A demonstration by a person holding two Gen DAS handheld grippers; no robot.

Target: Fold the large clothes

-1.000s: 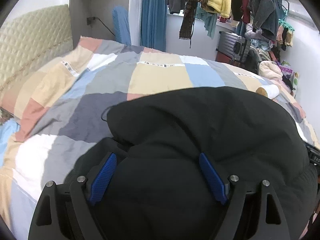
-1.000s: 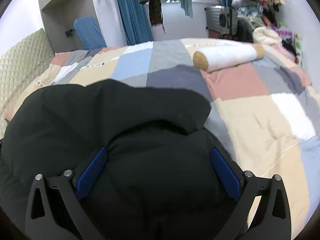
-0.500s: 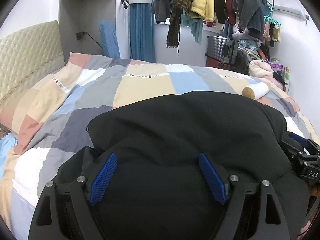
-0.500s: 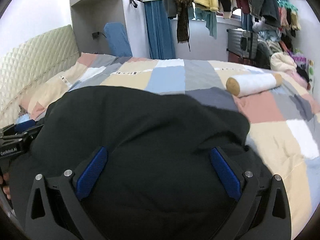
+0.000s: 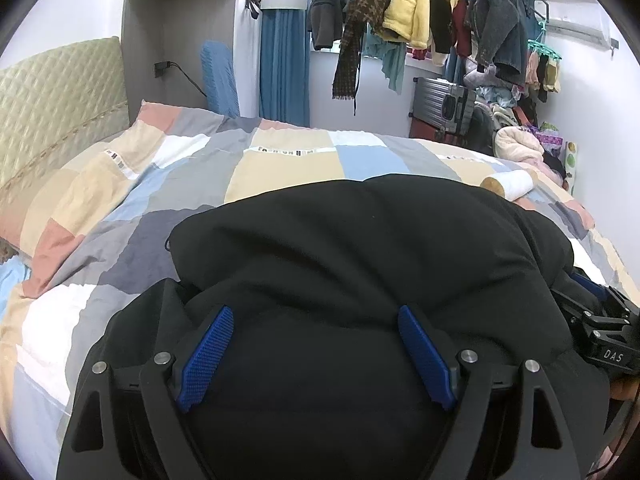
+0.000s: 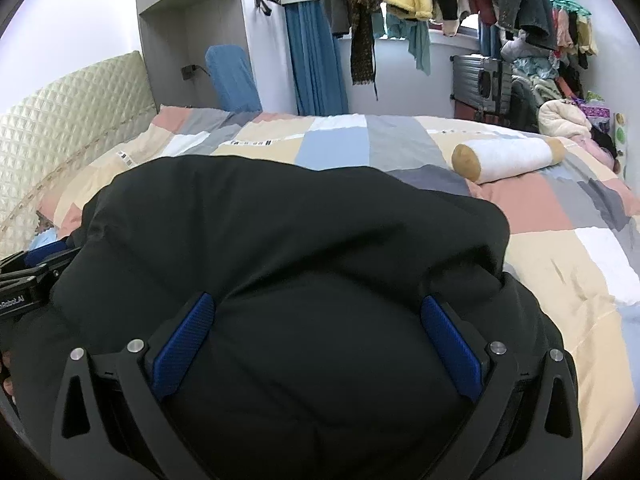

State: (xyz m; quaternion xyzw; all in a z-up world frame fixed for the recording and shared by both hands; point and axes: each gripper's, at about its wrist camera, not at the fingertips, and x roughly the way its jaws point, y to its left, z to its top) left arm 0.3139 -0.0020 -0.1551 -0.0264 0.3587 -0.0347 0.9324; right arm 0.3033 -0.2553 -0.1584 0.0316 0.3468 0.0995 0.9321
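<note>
Patchwork bedspread (image 5: 280, 164) bears a bolster (image 6: 508, 158); both grippers (image 5: 316, 344) (image 6: 320, 340) grip the bulky black coat (image 5: 360, 248), jaws wide.

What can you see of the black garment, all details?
The black garment is bulky, matte and looks padded, with soft puffed folds. It lies bunched on the patchwork bedspread, a thin cord showing at its left edge. Both tongs are spread wide around it: the left tongs and the right tongs each have a thick bulge of it between their blue pads, apparently squeezing it. No zipper, label or sleeve can be made out.
</note>
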